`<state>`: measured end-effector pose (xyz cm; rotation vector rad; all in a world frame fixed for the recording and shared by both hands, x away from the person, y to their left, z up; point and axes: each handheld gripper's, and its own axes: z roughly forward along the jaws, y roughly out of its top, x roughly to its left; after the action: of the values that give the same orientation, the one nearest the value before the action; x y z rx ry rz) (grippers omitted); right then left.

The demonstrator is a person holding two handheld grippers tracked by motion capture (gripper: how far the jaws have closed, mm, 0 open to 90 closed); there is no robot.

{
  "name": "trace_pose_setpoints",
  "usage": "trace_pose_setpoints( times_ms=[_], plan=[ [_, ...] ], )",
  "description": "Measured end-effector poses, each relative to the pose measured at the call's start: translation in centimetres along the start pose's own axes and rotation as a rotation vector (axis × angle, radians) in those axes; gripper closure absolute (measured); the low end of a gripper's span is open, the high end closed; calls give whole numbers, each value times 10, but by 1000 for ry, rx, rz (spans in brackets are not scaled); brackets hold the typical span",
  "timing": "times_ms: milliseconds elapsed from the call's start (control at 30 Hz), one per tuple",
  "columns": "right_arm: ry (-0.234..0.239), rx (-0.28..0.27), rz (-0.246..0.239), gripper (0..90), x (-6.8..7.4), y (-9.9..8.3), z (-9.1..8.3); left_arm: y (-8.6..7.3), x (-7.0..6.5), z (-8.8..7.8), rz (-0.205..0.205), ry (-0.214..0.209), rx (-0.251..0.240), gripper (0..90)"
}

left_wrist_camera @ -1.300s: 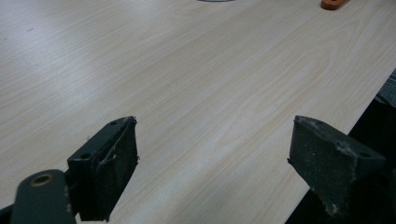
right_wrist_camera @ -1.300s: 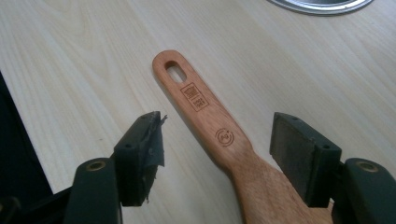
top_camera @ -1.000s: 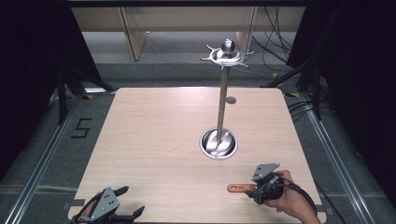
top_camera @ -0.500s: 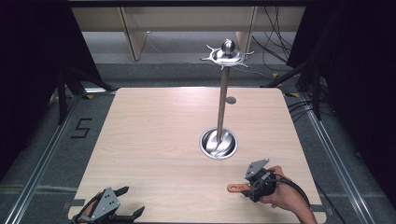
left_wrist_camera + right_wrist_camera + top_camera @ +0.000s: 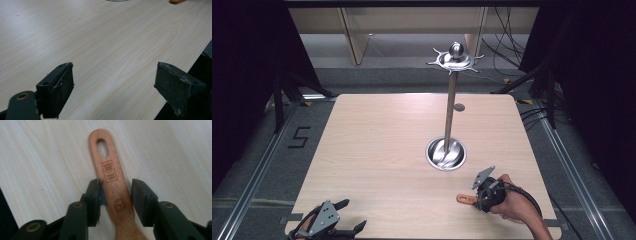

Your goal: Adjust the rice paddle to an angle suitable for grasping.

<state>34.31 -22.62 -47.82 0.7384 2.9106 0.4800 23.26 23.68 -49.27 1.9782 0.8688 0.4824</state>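
Observation:
A flat wooden utensil handle (image 5: 107, 162) with a slotted hole lies on the pale wooden table (image 5: 377, 145). Its orange-brown end (image 5: 463, 198) sticks out to the left of my right gripper (image 5: 477, 197). That gripper (image 5: 116, 192) is open, its jaws straddling the handle; the left pad (image 5: 96, 197) about touches it and a thin gap shows at the right one. The rest of the utensil is hidden under the gripper. My left gripper (image 5: 353, 215) rests at the table's near-left edge, wide open (image 5: 115, 82) with nothing between its jaws.
A steel stand (image 5: 448, 115) rises from a round dish base (image 5: 446, 153) right of the table's centre, with a hooked crown and ball (image 5: 455, 57) on top. A small grey disc (image 5: 459, 107) sits behind it. Dark floor and cables surround the table.
My right gripper has slid a little left and nearer along the utensil's handle. The utensil, the stand and the left gripper stayed put.

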Motion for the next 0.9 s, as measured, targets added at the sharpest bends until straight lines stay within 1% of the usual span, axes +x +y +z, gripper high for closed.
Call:
trace_pose_setpoints(
  times_ms=[33, 67, 100, 133, 167, 200, 233, 267, 333, 367, 400, 433, 500, 533, 567, 600, 633, 667, 700, 733, 767, 800, 833, 867, 900],
  plan=[
    [-9, 13, 14, 642, 0, 0, -1, 0, 0, 0, -1, -1, 0, 148],
    [-9, 13, 14, 642, 0, 0, -1, 0, 0, 0, -1, -1, 0, 148],
    [-4, 16, 6, 648, -2, 0, 0, 1, 1, -1, 10, 1, 16, 148],
    [-1, 24, 22, 648, -4, -1, 0, 0, 1, -1, 11, 1, 16, 148],
    [-3, 32, 30, 649, -4, -1, 0, 1, 2, -1, 43, 0, 17, 148],
    [-15, 40, 19, 650, -6, 0, 0, 1, 3, -1, 47, 3, 22, 148],
    [-10, 47, 21, 650, -5, 2, 0, 1, 3, -1, 56, 5, 29, 148],
    [-1, 59, 19, 650, -5, 3, 0, 1, 3, -1, 56, 5, 29, 148],
    [-3, 68, 22, 652, -5, 5, 0, 1, 3, -1, 48, 2, 23, 148],
    [6, 82, 6, 652, -6, 8, 1, 1, 2, -1, 39, -1, 15, 148],
    [-5, 93, 26, 652, -5, 9, 1, 1, 2, -1, 38, -1, 12, 148],
    [5, 95, 1, 653, -6, 11, 2, 1, 3, -1, 38, -2, 12, 148],
    [4, 113, 3, 654, -5, 13, 2, 1, 3, -1, 45, 0, 21, 148],
    [4, 113, 3, 654, -5, 13, 2, 1, 3, -1, 45, 1, 19, 148],
    [3, 115, 4, 653, -5, 15, 3, 1, 3, -1, 40, -2, 14, 148],
    [5, 127, -3, 654, -5, 16, 3, 0, 0, 0, 4, -3, 1, 148],
    [-4, 145, -9, 656, -3, 19, 3, 1, 1, -1, 10, -4, 13, 148],
    [-4, 145, -9, 656, -3, 19, 3, 1, 1, -1, 9, -3, 10, 148],
    [-9, 160, -13, 657, -3, 21, 3, 0, 0, 0, 3, -2, 6, 148],
    [-24, 181, 11, 657, -2, 22, 3, 0, 1, -1, 11, -2, 7, 148],
    [-24, 181, 11, 657, -2, 22, 3, 0, 1, -1, 11, -2, 7, 148],
    [-24, 177, -33, 658, -3, 23, 4, 0, 1, -1, 10, -3, 8, 148],
    [-31, 199, -30, 659, -2, 24, 4, 0, 1, 0, 9, -4, 8, 148],
    [-31, 199, -30, 659, -2, 24, 4, 0, 1, 0, 9, -4, 8, 148],
    [-29, 198, -52, 661, -2, 26, 5, 0, 2, -2, 26, -1, 30, 148]
  ],
)
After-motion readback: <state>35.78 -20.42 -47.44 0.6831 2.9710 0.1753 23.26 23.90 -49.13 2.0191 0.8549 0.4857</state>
